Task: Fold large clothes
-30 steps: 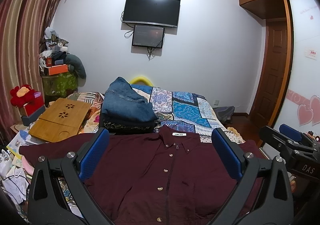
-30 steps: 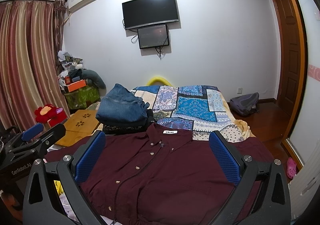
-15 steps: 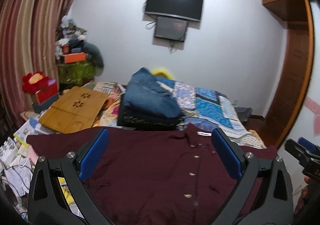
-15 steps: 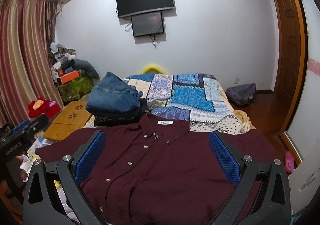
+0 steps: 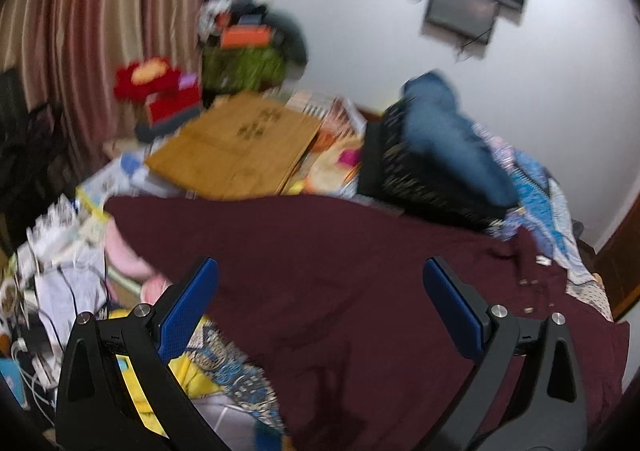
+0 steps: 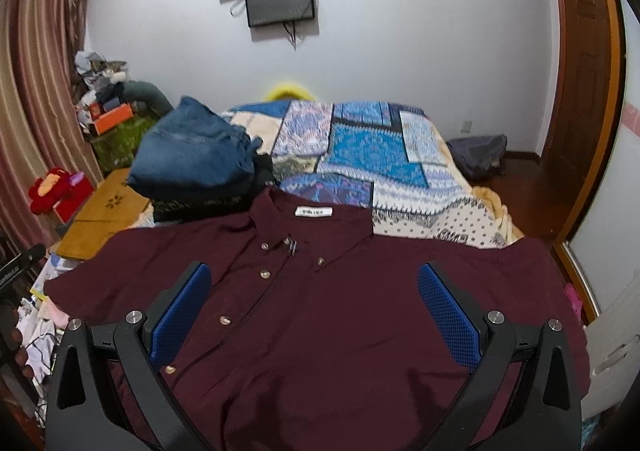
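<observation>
A dark maroon button-up shirt [image 6: 360,303] lies spread front-up on the bed, collar toward the far wall, sleeves out to both sides. In the left wrist view the same shirt [image 5: 340,275] shows mostly its left sleeve and shoulder, blurred. My left gripper [image 5: 320,283] hovers open above the shirt's left side, nothing between its blue pads. Over the shirt's chest my right gripper [image 6: 314,287] is open too, holding nothing.
A stack of folded jeans and dark clothes [image 6: 192,159] sits behind the shirt's left shoulder on the patchwork bedspread [image 6: 360,147]. A wooden lap table [image 5: 236,151] and loose clutter [image 5: 60,263] lie off the bed's left side. A wooden door [image 6: 580,91] stands at right.
The left gripper has swung left and tilted, now facing the shirt's left sleeve and the bedside clutter. The right gripper has moved closer and lower over the shirt. Both stayed open.
</observation>
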The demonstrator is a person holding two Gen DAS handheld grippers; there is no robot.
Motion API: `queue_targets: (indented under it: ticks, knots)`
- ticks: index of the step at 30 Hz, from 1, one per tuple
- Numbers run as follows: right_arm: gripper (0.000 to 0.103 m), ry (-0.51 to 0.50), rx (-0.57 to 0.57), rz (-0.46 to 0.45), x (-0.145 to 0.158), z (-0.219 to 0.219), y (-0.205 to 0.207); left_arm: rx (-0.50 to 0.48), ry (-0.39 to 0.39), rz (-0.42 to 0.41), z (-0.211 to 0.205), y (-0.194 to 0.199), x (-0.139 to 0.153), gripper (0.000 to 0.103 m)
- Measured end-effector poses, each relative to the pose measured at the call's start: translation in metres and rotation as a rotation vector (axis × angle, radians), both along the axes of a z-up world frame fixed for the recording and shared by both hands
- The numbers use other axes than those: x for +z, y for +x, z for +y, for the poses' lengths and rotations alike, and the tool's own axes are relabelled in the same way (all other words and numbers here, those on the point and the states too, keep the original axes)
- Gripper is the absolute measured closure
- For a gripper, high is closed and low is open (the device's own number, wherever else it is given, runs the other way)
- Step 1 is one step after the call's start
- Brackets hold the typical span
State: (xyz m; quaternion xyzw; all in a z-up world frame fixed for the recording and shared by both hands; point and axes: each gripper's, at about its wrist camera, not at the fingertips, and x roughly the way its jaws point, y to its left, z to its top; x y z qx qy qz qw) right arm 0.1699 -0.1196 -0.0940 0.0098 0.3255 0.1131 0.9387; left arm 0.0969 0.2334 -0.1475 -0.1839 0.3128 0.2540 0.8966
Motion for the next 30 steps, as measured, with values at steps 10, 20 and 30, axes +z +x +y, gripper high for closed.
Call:
queue_targets:
  ticks: [10,20,30]
  knots:
    - [0.000,-0.055,0.003,0.109,-0.029,0.010,0.024,0.167,-0.378,0.154,0.112,0.000,-0.106,0.000]
    - [0.000,-0.058,0.006,0.177,-0.049,0.017,0.044,0.231,-0.684,0.111,0.158,-0.007,-0.174,0.010]
    - [0.000,-0.068,-0.001,0.187,-0.051,0.018,0.048,0.249,-0.672,0.096,0.172,0.003,-0.185,0.062]
